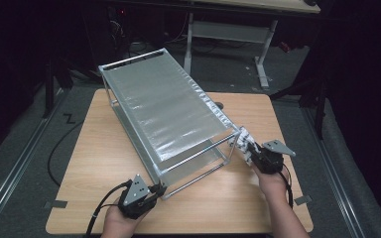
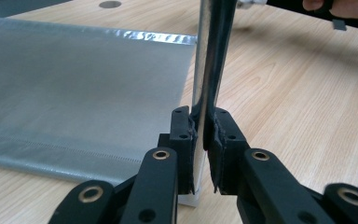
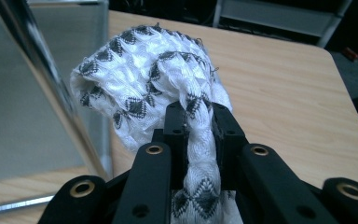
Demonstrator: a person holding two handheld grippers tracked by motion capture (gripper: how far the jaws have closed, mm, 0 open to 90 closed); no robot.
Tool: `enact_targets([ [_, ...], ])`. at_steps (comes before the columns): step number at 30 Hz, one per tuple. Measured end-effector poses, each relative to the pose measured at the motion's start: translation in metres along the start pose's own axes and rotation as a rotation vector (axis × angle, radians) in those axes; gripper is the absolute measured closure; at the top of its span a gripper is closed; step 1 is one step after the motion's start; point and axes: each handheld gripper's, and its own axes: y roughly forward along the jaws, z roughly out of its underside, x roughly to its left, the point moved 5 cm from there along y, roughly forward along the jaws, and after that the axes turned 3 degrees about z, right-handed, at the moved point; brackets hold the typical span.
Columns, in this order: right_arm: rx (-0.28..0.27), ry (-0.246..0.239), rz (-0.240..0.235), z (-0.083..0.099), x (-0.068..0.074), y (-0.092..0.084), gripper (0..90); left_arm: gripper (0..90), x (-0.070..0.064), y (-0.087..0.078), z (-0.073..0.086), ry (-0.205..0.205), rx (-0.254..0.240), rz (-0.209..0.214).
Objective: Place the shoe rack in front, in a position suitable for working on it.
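A two-tier metal rack (image 1: 163, 104) with grey fabric shelves stands askew on the wooden table (image 1: 99, 148). My left gripper (image 1: 158, 190) is at the rack's near left corner. In the left gripper view it (image 2: 204, 135) is shut on the chrome upright post (image 2: 207, 70) just above its white foot. My right gripper (image 1: 250, 151) is by the rack's near right corner, shut on a bunched white cloth with a black diamond pattern (image 1: 243, 139). In the right gripper view the cloth (image 3: 144, 65) bulges past the right gripper (image 3: 199, 121), beside a rack post (image 3: 37, 60).
A round cable hole (image 1: 220, 105) is in the table behind the rack. A white-legged desk (image 1: 228, 29) stands beyond the table. Grey tape marks (image 1: 55, 204) sit near the front corners. A black cable (image 1: 54, 148) loops on the floor at left.
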Motion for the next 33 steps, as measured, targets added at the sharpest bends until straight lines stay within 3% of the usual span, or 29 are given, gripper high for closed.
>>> enact_targets([
  [5, -0.025, -0.005, -0.029, -0.01, 0.009, 0.003, 79.1, 81.0, 0.001, -0.011, -0.001, -0.009, 0.087, -0.011],
  [8, -0.034, -0.014, -0.045, -0.014, 0.015, 0.003, 79.0, 81.0, 0.002, -0.017, 0.001, -0.001, 0.099, -0.004],
  [10, -0.043, -0.022, -0.053, -0.017, 0.018, 0.001, 79.1, 80.9, 0.004, -0.02, 0.004, 0.023, 0.092, -0.001],
  [16, -0.08, -0.034, -0.066, -0.027, 0.025, -0.012, 79.0, 81.0, 0.011, -0.028, 0.013, 0.022, 0.026, 0.005],
  [21, -0.118, -0.044, -0.072, -0.039, 0.032, -0.028, 78.9, 81.1, 0.014, -0.032, 0.014, 0.02, 0.015, 0.013],
  [25, -0.126, -0.092, -0.062, -0.045, 0.034, -0.038, 78.9, 81.0, 0.014, -0.03, 0.015, 0.03, 0.014, 0.024],
  [28, -0.109, -0.131, -0.061, -0.044, 0.035, -0.045, 79.0, 81.0, 0.012, -0.028, 0.015, 0.038, 0.01, 0.034],
  [33, -0.126, -0.102, -0.108, -0.033, 0.043, -0.055, 79.1, 81.0, 0.012, -0.026, 0.014, 0.037, 0.005, 0.042],
])
